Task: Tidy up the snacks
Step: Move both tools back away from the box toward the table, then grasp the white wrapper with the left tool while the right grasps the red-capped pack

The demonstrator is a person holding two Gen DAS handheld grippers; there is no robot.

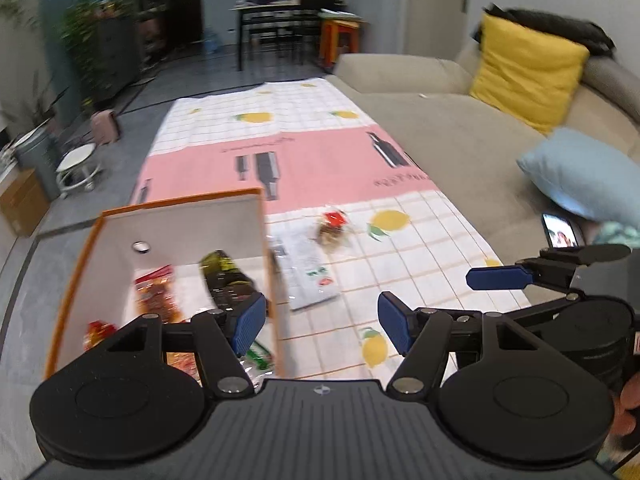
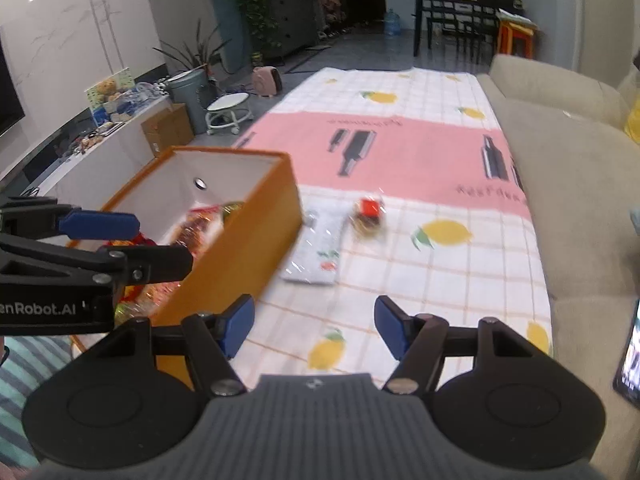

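Both grippers hang empty, jaws spread wide: the left gripper (image 1: 322, 322) over the right wall of the orange box (image 2: 248, 240), the right gripper (image 2: 314, 330) above the lemon-print tablecloth (image 2: 460, 280) near its front edge. Inside the box lie several snack packets, among them a red-labelled bag (image 1: 156, 294) and a dark green packet (image 1: 228, 280). Two items wait outside, touching the cloth just beside the box's right wall: a flat white pouch (image 2: 320, 248) and a small red-topped snack bag (image 2: 368, 218). Sorting looks mostly done, with these two left.
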